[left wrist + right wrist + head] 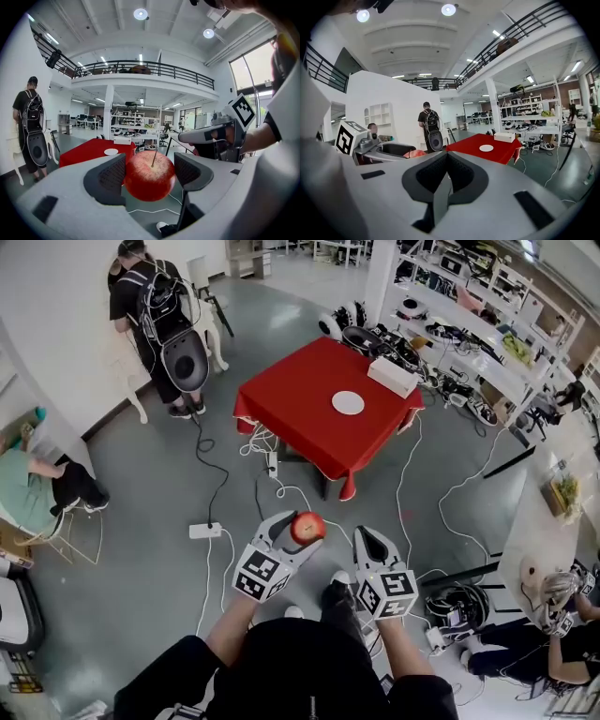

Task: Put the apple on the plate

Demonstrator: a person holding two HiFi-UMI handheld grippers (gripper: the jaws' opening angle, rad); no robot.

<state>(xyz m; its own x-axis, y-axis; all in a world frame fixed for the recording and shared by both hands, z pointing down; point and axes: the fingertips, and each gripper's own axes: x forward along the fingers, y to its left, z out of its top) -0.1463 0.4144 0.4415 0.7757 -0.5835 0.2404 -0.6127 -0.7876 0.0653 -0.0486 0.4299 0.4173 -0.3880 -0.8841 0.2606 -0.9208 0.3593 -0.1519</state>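
Note:
A red apple [307, 527] sits between the pads of my left gripper [298, 524], which is shut on it and held up over the floor. In the left gripper view the apple [150, 176] fills the gap between the two dark pads, stem up. My right gripper [366, 538] is beside it with its jaws together and nothing in them; its view shows the pads [440, 173] meeting. The white plate [348, 402] lies on a red-clothed table [291, 399] some way ahead of both grippers. The plate also shows small in the left gripper view [111, 151] and the right gripper view [486, 148].
A white box [392, 376] stands on the table's far right corner. A person with a backpack [155, 315] stands at the far left. Cables and a power strip [204, 531] lie on the grey floor between me and the table. Shelves [487, 343] line the right side.

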